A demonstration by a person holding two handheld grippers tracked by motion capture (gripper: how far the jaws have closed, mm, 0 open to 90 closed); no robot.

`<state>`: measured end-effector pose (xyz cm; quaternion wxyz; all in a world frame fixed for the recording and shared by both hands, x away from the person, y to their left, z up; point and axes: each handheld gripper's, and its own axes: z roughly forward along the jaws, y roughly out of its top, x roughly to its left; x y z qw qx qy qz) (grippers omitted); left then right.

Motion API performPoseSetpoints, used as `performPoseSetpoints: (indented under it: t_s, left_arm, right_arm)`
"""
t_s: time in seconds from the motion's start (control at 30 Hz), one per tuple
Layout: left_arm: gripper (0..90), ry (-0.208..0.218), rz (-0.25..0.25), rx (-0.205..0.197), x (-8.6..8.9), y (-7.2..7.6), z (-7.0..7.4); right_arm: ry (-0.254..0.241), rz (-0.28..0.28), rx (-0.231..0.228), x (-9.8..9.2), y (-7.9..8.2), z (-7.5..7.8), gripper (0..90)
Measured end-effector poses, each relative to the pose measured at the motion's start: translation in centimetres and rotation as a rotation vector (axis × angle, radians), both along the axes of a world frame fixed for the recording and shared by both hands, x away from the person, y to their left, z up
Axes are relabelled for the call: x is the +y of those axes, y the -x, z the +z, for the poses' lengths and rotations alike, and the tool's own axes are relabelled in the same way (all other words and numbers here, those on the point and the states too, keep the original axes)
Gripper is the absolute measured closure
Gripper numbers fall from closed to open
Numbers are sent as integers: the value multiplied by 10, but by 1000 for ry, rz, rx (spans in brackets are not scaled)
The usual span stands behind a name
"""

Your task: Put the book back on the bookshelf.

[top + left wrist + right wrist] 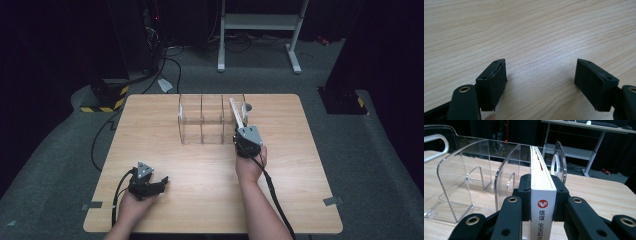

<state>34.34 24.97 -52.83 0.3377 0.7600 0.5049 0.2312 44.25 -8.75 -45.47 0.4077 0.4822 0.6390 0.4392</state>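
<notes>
A thin white book [541,187] with a red logo on its spine stands on edge in the rightmost slot of a clear acrylic file rack [469,180]. My right gripper [542,195] is shut on the book near its spine end, one pad on each cover. From above, the book [236,114] leans into the rack [205,120] just beyond the right gripper [243,134]. My left gripper [161,182] rests low on the table [210,195] at the near left, jaws open, and in its own view the left gripper [541,78] has bare wood between its pads.
The rack has several upright dividers, its left and middle slots holding nothing. A white desk frame [260,30] stands on the floor beyond the table. Cables [160,70] and a yellow-black striped base [107,100] lie at the far left.
</notes>
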Motion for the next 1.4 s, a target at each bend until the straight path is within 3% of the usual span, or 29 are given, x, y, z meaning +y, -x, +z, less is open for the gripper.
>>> performPoseSetpoints:
  t_s: [0.27,0.77,1.07,1.4]
  left_arm:
    - [261,2,0,0,0,1,0]
    - [261,2,0,0,0,1,0]
    - [261,2,0,0,0,1,0]
    - [261,2,0,0,0,1,0]
  right_arm:
    - [-36,-15,29,1,8,-7,711]
    - [-65,34,49,-13,18,-8,613]
    - [-89,88,64,-29,37,-13,594]
    - [-82,131,64,-35,57,-19,620]
